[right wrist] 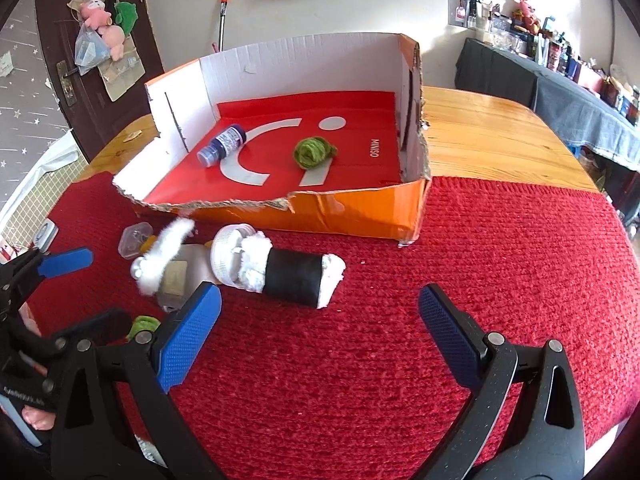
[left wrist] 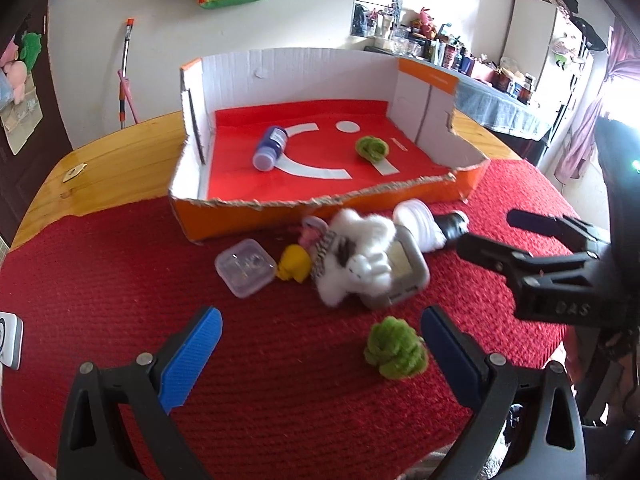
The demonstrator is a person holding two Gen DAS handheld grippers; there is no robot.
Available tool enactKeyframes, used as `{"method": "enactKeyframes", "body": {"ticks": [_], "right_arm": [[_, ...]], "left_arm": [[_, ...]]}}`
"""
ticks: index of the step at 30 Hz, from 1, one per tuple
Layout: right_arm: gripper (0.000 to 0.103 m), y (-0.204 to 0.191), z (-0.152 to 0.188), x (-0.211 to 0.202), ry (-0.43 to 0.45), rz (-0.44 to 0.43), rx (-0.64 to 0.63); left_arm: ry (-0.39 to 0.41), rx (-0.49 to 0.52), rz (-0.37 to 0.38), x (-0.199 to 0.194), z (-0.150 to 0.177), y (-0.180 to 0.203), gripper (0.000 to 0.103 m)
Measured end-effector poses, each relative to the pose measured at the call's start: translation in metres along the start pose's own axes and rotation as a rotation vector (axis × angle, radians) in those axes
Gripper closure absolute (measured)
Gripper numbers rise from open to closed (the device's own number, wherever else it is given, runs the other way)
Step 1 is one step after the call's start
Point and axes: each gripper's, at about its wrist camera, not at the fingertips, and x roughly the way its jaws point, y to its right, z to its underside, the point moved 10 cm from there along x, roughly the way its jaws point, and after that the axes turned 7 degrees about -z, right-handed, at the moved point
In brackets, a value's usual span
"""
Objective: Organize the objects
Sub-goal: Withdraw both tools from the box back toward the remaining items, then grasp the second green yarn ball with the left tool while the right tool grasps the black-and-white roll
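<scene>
An open cardboard box [left wrist: 304, 216] [right wrist: 360, 212] with a red floor holds a blue bottle [left wrist: 270, 148] [right wrist: 222, 146] and a green yarn ball [left wrist: 372, 148] [right wrist: 314, 152]. In front of it on the red mat lie a white furry toy [left wrist: 352, 256] [right wrist: 164, 256], a grey case [left wrist: 408, 276], a white jar [left wrist: 418, 222] [right wrist: 228, 252], a black-and-white roll [right wrist: 296, 278], a yellow piece [left wrist: 294, 268], a clear small box [left wrist: 245, 267] [right wrist: 134, 240] and a second green yarn ball [left wrist: 394, 348]. My left gripper [left wrist: 320, 344] is open, near that ball. My right gripper [right wrist: 320, 328] is open and empty, just before the roll.
The red mat [left wrist: 120, 280] [right wrist: 500, 240] covers a wooden table [left wrist: 116, 160] [right wrist: 480, 128]. A white device [left wrist: 10, 340] lies at the mat's left edge. A cluttered counter [left wrist: 500, 92] stands behind at the right, a dark door [right wrist: 80, 60] at the left.
</scene>
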Motion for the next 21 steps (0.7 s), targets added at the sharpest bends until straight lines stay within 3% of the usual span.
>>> {"method": "enactKeyframes", "body": {"ticks": [11, 21], "right_arm": [[0.003, 0.005, 0.002, 0.017, -0.023, 0.034, -0.063], [0.008, -0.003, -0.005, 0.034, -0.034, 0.02, -0.099]], "left_arm": [[-0.009, 0.038, 0.001, 0.006, 0.015, 0.02, 0.002], [-0.019, 0.055, -0.037, 0.015, 0.022, 0.019, 0.016]]}}
